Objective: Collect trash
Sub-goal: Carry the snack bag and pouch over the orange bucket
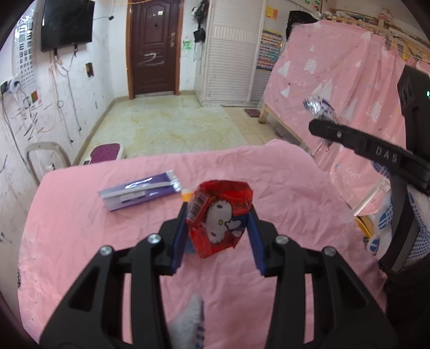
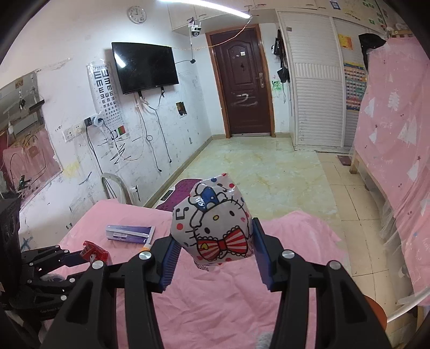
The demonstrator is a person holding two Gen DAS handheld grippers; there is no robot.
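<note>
Left gripper (image 1: 217, 214) clamps the crumpled red foil wrapper (image 1: 219, 217); right gripper (image 2: 212, 236) clamps the white cartoon-print wrapper (image 2: 212, 231). The flat purple carton (image 1: 139, 192) lies ahead-left on the pink cloth (image 1: 80, 241), nearer the left gripper.

You get bright, even indoor light from a long white ceiling tube lamp (image 2: 215, 8), which glares on the black wall-mounted television screen (image 2: 145, 67). Both fisheye views bend walls and darken into black corners. Shadows are soft; the nearest black gripper arms look slightly blurred.
</note>
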